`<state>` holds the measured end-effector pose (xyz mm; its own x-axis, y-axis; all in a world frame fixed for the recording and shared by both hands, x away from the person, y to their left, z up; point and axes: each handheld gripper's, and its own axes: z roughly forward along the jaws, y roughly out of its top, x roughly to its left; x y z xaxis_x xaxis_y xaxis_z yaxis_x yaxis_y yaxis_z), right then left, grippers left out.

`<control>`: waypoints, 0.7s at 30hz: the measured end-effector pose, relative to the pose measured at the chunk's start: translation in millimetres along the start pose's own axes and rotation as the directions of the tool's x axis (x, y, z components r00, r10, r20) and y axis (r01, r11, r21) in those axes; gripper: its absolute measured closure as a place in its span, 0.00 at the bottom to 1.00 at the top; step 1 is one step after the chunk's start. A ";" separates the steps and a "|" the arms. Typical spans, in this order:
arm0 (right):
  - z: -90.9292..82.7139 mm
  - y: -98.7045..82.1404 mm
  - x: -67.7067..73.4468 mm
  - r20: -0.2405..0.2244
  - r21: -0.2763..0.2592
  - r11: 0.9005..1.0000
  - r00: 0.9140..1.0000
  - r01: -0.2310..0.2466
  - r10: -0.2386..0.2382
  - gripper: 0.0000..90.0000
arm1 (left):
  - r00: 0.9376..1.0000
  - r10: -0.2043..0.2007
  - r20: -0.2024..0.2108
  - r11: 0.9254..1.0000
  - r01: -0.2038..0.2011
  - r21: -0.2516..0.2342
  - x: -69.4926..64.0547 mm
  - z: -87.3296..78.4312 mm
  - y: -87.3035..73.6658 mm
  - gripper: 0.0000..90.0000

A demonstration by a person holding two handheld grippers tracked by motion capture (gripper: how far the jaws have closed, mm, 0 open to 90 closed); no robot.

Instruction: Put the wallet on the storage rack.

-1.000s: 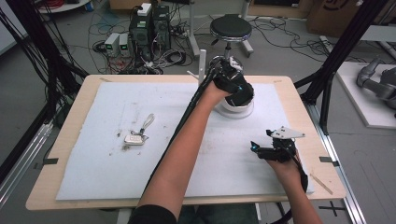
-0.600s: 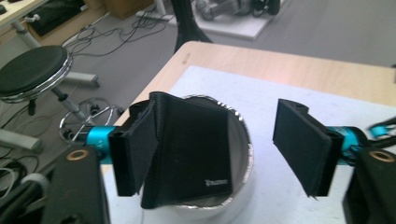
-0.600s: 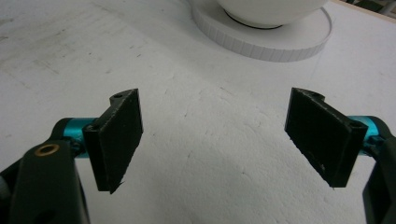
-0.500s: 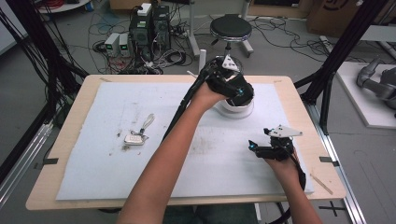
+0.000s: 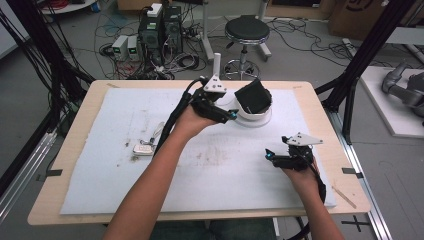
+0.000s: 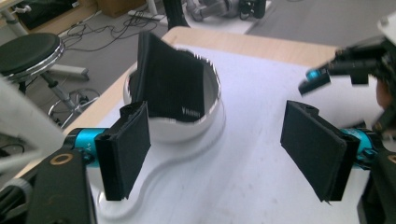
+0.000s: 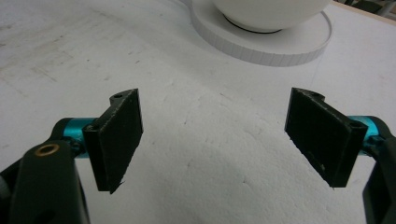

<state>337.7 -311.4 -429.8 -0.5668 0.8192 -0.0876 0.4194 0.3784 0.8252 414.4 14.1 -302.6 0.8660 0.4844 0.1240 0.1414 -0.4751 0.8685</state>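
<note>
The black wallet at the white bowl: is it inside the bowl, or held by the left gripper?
Inside: the black wallet stands on edge in the white bowl, sticking above its rim. The left gripper is open, jaws apart and short of it.

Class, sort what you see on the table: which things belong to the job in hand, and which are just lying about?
In the job, as far as the pictures suggest:
black cloth in the white bowl
left gripper, open beside the bowl
white base under the bowl

Lying about:
keys at the mat's left
right gripper, open, idle

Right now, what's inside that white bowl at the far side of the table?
A black folded wallet-like item stands tilted in the white bowl, poking above its rim. Its lower part and the bowl's bottom are hidden.
</note>
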 end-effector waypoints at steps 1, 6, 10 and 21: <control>0.4 0.0 -2.0 0.007 -0.001 1.000 1.000 -0.001 0.001 0.22 | 1.000 -0.012 -0.005 1.000 0.012 -0.012 -0.2 -10.0 -10.4 0.25; 1.2 -0.7 -3.7 0.006 0.005 1.000 1.000 -0.007 0.007 0.22 | 0.999 -0.042 -0.004 0.999 0.042 -0.014 0.9 -31.8 -34.8 0.24; 2.2 -0.6 -4.3 0.009 0.003 1.000 1.000 -0.008 0.008 0.22 | 0.999 -0.049 0.010 0.999 0.049 0.004 -1.9 -44.3 -47.1 0.22; 4.6 -1.0 -3.2 0.011 0.021 1.000 1.000 -0.004 0.004 0.22 | 0.995 -0.092 -0.028 0.995 0.091 -0.045 -2.0 -86.2 -83.3 0.21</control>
<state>342.4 -312.4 -432.9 -0.5577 0.8251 -0.0905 0.4367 0.3844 0.8133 359.5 116.0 -333.9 0.8355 0.5466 0.0570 0.1977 -0.3957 0.8968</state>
